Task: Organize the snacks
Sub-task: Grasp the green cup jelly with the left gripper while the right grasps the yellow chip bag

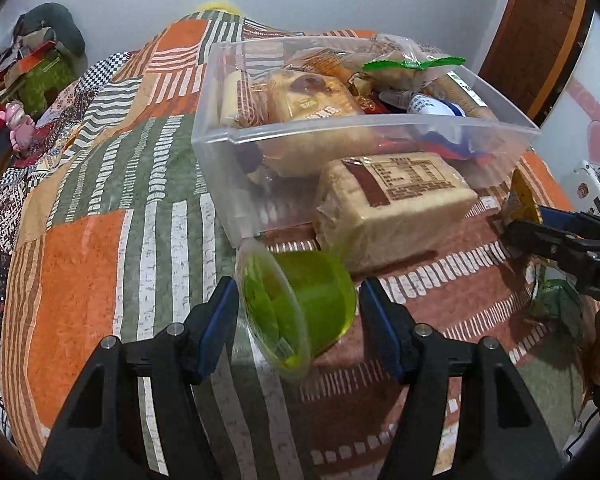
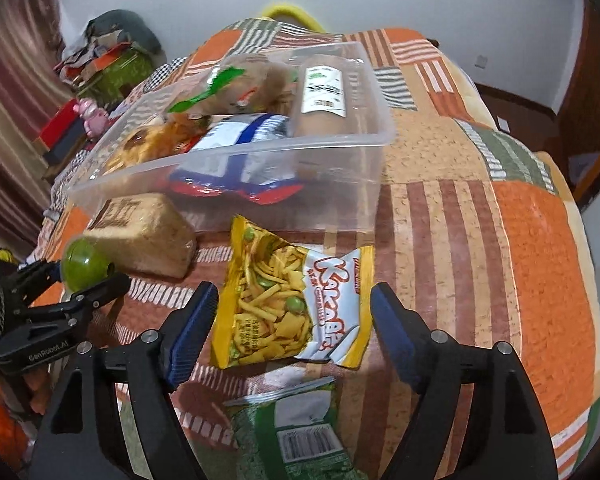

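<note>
Left gripper spread wide around green jelly cup, lower centre of its view, nothing clamped yet. Right gripper equally wide around yellow chip bag, lower centre, bag lying loose on the bed. Likely trouble: cup on its side, round and slick, apt to roll off the soft quilt or squirt from closing jaws; bag apt to crumple and crush its contents. Clear bin at upper centre already crowded. Wrapped cake block against its near wall, blocking a low path. Green packet just below the bag.
</note>
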`<state>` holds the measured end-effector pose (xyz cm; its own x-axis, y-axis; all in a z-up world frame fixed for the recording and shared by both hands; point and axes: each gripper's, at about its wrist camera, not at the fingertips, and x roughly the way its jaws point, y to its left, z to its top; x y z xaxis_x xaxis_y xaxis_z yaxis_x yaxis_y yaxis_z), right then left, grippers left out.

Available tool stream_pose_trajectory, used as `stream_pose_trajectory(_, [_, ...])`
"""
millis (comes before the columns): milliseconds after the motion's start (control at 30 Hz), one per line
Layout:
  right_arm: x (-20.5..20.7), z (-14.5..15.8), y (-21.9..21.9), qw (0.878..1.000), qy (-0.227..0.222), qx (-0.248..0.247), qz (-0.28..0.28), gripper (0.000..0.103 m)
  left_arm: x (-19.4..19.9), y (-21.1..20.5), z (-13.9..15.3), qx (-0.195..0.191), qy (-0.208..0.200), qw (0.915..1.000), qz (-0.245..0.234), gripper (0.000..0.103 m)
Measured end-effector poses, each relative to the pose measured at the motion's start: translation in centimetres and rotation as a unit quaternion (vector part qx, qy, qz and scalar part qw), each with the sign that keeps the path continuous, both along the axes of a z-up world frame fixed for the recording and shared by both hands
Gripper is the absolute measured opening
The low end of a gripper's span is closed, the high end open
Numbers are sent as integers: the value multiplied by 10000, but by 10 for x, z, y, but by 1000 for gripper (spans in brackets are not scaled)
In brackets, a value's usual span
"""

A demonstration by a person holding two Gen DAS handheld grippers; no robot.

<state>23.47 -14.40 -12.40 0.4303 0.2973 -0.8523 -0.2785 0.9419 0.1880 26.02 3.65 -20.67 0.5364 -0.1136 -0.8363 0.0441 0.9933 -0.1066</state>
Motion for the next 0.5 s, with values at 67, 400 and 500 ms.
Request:
stream_pose_trajectory(67, [1,-2,-2,10000,72,50,-48,75,1,0,0,60,-44,10000,21,63])
stream_pose_trajectory(400, [-6,-2,4,9998,105,88,117,52,-10,1,1,180,-164,9997,58,51])
stream_pose_trajectory(500, [-5,-2,2,9998,77,117,140,49,-17,-3,7,335,-284,9990,34,42])
